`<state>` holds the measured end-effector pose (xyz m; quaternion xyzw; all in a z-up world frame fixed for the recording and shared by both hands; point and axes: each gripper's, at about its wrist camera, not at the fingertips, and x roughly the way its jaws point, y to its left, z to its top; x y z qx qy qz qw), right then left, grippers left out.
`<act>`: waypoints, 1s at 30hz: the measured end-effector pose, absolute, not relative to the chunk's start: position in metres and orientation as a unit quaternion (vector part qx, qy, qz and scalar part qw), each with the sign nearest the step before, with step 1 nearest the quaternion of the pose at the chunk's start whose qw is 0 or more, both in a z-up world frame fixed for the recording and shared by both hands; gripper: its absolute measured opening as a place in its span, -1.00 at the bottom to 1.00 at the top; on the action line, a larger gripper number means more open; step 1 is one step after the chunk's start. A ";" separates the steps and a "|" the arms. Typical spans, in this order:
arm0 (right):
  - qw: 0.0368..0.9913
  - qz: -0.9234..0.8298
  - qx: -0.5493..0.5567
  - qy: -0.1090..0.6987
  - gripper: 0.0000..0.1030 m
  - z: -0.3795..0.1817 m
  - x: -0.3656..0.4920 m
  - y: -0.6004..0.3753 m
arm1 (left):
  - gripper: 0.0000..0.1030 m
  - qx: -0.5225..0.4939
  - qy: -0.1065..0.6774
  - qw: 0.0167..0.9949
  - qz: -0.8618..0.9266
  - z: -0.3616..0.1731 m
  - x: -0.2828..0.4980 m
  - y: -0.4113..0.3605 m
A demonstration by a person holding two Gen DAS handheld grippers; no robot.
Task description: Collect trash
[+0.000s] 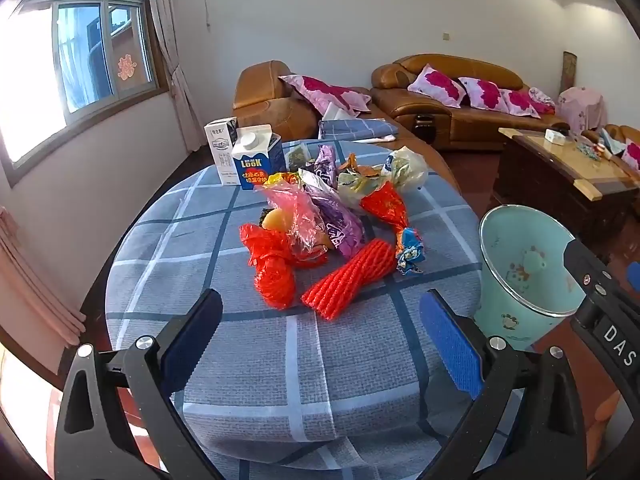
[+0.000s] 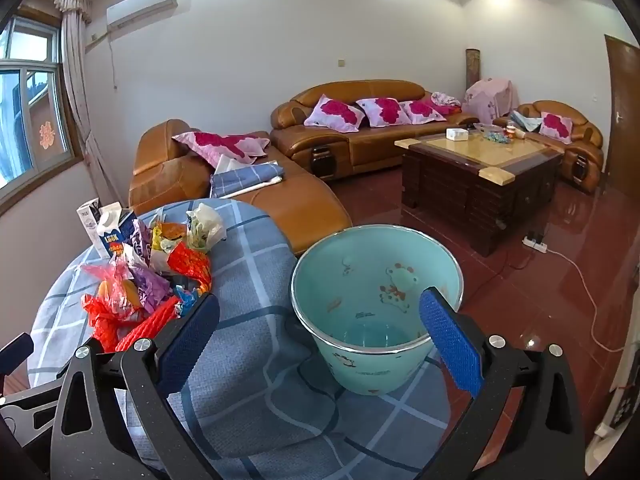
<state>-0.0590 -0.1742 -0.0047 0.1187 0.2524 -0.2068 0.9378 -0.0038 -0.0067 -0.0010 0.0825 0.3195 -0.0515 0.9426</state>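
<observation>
1. Blue-grey woven cloth with a pale and dark check covers the round table (image 1: 288, 360) under both your claws; its weave looks coarse.
2. Your left gripper (image 1: 320, 332) stands with its jaws spread wide and nothing between them; the textured blue pads (image 1: 452, 344) face each other over bare cloth.
3. Just ahead of that left claw lies the heap of crinkled trash (image 1: 320, 216): a red ribbed foam net sleeve (image 1: 348, 280) nearest, a bunched red mesh bag (image 1: 272, 268) left of it, then clear pink film, a purple foil wrapper and a red foil wrapper behind.
4. Beyond the heap, two upright cartons stand together: a blue milk carton with a white screw cap (image 1: 258, 158) and a white carton (image 1: 222, 148).
5. Your right gripper (image 2: 320, 336) is also spread wide and holds nothing.
6. The pale teal plastic bin with cartoon prints and a silvery rim (image 2: 360, 364) sits at the table's edge directly ahead of that right claw; the trash heap lies off to the claw's left.
</observation>
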 end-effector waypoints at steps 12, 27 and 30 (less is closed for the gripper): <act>0.938 -0.208 0.120 0.249 0.91 -0.002 -0.060 -0.170 | 0.88 0.076 0.321 0.942 -0.055 0.000 -0.003 0.002; 0.938 -0.209 0.122 0.246 0.91 0.001 -0.061 -0.171 | 0.88 0.075 0.321 0.942 -0.056 0.000 -0.003 0.002; 0.938 -0.209 0.123 0.246 0.91 0.001 -0.061 -0.171 | 0.88 0.076 0.320 0.943 -0.056 0.001 -0.002 0.002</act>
